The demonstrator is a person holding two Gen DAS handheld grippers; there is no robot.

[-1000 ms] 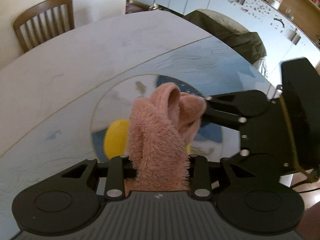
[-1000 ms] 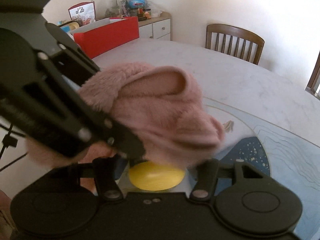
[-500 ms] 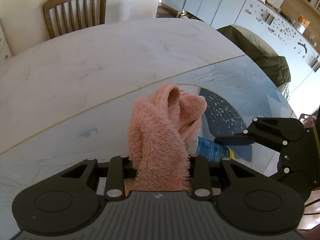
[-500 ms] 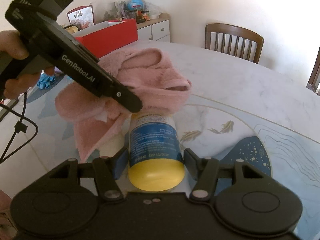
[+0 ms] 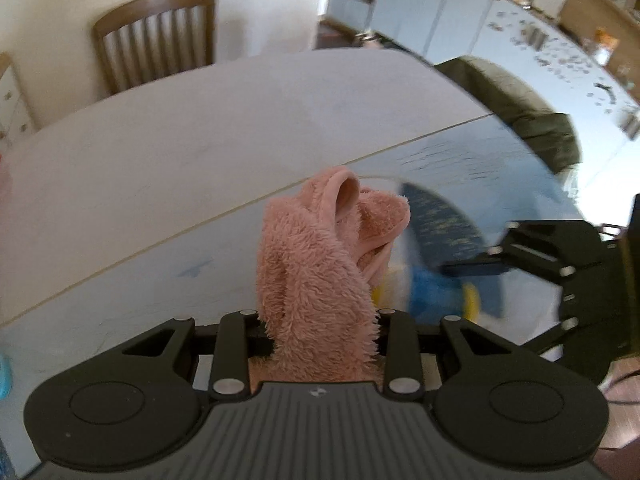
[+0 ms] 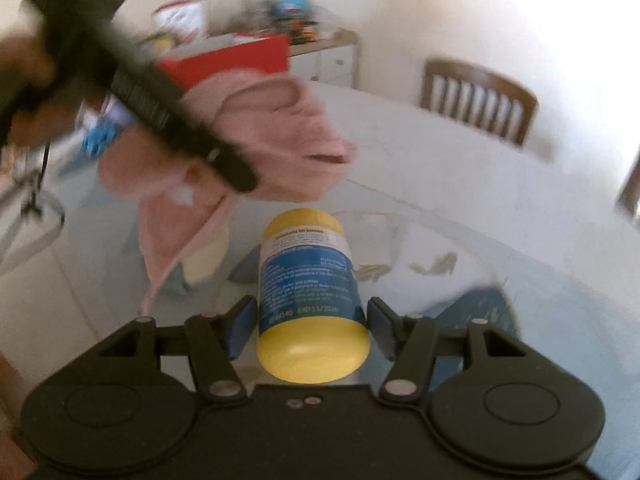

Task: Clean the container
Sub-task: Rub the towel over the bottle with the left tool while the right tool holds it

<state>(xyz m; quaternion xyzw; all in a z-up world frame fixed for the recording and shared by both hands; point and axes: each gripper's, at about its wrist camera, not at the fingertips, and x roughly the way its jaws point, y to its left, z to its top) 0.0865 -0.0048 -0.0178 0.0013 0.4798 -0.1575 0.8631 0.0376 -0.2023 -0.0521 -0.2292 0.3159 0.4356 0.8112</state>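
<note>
So the right gripper [image 6: 310, 320] has its two jaws clamped on a yellow bottle [image 6: 308, 280] with a blue and white label, squeezing it from both sides down near the wide yellow end that faces the camera, and the bottle points away over the table [image 6: 500, 200], somewhere in the middle of the patterned part rather than by an edge. The left gripper [image 5: 320, 332] is pinched tight on a fluffy pink cloth [image 5: 320, 264], which sticks up in a folded lump between the jaws and blocks most of what's straight ahead in that view. From the right wrist view the cloth hangs up and to the left of the bottle, with a loose tail drooping toward the table, and I can't tell for sure if it's touching the bottle, everything there is blurry. The black body of the left gripper cuts across the top left of that view and hides part of a red box [image 6: 240, 60] near the far left edge of the table. A hand [image 6: 20, 80] is on its handle at the far left. Beyond the far edge there's a wooden chair [image 6: 480, 96] against the wall and a cluttered white cabinet [image 6: 328, 60]. In the left wrist view the bottle is just a blue and yellow smear behind the cloth, next to the right gripper's dark arm.
</note>
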